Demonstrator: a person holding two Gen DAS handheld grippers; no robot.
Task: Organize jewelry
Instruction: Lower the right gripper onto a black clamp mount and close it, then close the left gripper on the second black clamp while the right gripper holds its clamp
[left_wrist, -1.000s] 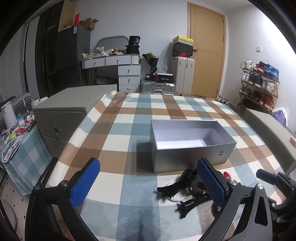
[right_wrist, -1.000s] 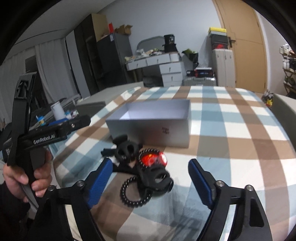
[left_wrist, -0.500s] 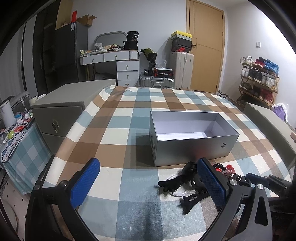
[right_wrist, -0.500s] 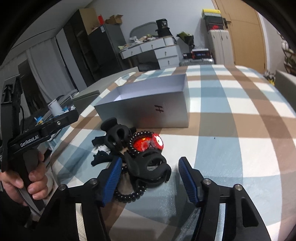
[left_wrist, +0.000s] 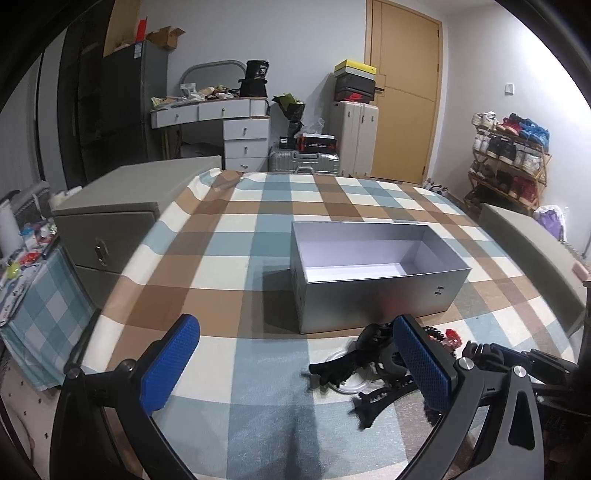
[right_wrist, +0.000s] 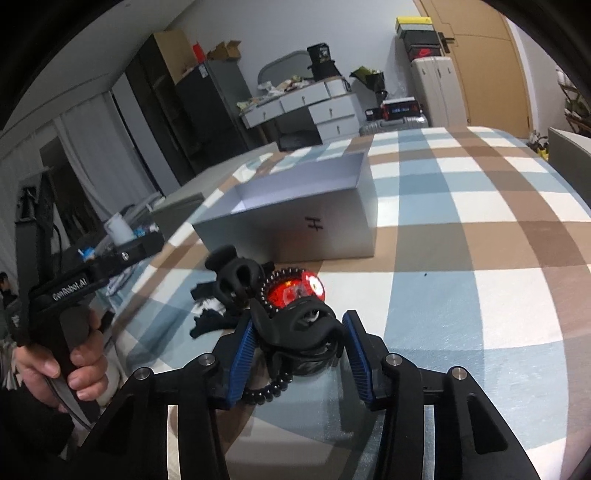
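Note:
An open silver box (left_wrist: 376, 273) stands on the checked cloth; it also shows in the right wrist view (right_wrist: 295, 218). In front of it lies a pile of black hair claws (left_wrist: 369, 354), a red sparkly piece (right_wrist: 295, 291) and a black bead bracelet (right_wrist: 269, 387). My right gripper (right_wrist: 299, 350) has its blue pads closed against a black hair claw (right_wrist: 299, 328) at the near side of the pile. My left gripper (left_wrist: 295, 369) is open and empty, above the cloth left of the pile; its right finger (left_wrist: 421, 362) overlaps the pile in view.
The checked cloth (left_wrist: 229, 258) covers the table. A grey cabinet (left_wrist: 107, 221) stands at the left, a grey bench (left_wrist: 532, 251) at the right. A hand holds the left gripper's handle (right_wrist: 62, 321) left of the pile. Dresser, suitcases and shoe rack stand far behind.
My right gripper moved forward and down to the pile and closed its fingers on the nearest black hair claw. The left gripper stayed open and nearly still.

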